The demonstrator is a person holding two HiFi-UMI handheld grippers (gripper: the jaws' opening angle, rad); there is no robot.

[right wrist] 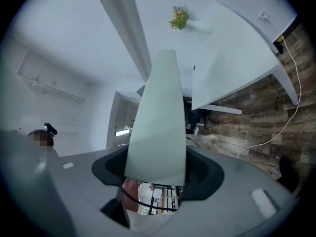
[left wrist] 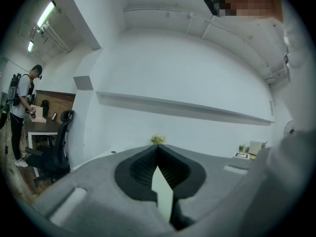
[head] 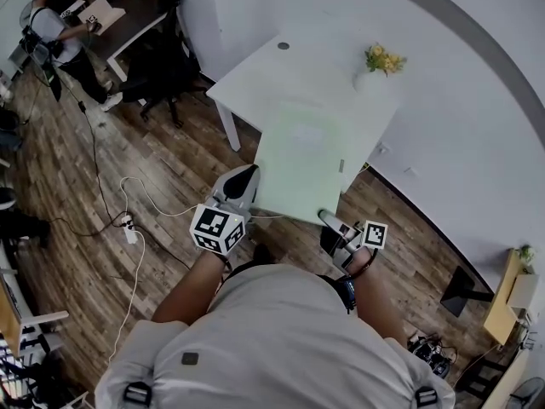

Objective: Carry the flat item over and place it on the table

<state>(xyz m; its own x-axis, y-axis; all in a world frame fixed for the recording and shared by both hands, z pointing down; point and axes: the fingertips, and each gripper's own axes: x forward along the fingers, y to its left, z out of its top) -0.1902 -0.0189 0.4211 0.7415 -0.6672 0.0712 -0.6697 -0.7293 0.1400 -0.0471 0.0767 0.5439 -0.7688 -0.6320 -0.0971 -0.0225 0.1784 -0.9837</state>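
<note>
The left gripper point(head: 245, 184) and right gripper point(head: 328, 218) each clamp the near edge of the pale green sheet point(head: 302, 156), which is partly over the white table point(head: 255, 75), so the carry seems nearly done and lowering it flat comes next.

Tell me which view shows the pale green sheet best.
The head view: nearly the whole face of the sheet shows. The left gripper view shows only its thin edge; the right gripper view shows a foreshortened strip.
</note>
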